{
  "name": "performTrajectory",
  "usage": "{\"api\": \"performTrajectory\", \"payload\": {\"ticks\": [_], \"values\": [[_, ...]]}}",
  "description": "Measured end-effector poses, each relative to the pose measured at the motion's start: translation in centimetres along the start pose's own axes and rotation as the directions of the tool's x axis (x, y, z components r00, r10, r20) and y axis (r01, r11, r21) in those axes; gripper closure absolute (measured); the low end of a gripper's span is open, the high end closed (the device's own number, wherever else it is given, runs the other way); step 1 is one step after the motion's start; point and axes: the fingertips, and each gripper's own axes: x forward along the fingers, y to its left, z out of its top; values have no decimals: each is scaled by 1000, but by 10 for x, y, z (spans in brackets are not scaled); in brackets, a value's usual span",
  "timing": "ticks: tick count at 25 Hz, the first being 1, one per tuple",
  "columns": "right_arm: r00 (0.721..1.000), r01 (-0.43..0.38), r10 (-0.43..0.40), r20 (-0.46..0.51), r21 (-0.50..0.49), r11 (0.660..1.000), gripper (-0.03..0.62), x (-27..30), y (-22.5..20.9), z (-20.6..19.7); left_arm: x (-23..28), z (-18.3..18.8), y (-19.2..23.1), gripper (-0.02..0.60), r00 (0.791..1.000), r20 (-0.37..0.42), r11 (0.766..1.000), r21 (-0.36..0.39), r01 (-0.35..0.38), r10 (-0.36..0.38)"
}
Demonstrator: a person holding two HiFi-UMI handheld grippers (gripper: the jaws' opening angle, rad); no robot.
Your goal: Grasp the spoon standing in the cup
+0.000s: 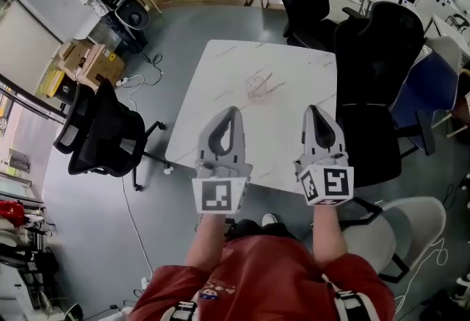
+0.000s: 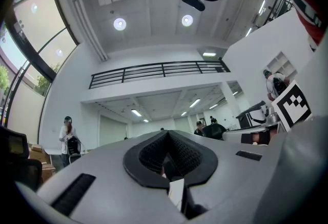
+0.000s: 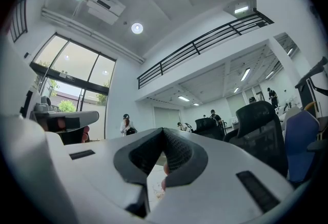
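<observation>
White marbled square tabletop (image 1: 220, 77) is carrying what appears to be a clear glass cup (image 1: 255, 85) with a thin spoon (image 1: 273, 83) in it, near the centre; both are showing only faintly. The grey left gripper (image 1: 232, 112) and grey right gripper (image 1: 313, 109) are hovering side by side over the near edge, well short of the cup. Both jaw pairs are resting fully together, gripping nothing.
</observation>
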Motion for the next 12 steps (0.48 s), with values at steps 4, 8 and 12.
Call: {"api": "performTrajectory", "payload": {"ticks": [4,8,12], "values": [[1000,-4,4,29,-5,1000,582,0,1,11,0,8,-1,572,1000,17,1000,8,6,-7],[999,3,-3,40,-17,1000,582,3,3,13,1,11,4,572,999,35,1000,9,12,-12],[998,-3,6,56,-48,999,582,16,12,17,7,11,20,572,998,68,1000,-3,9,-9]]}}
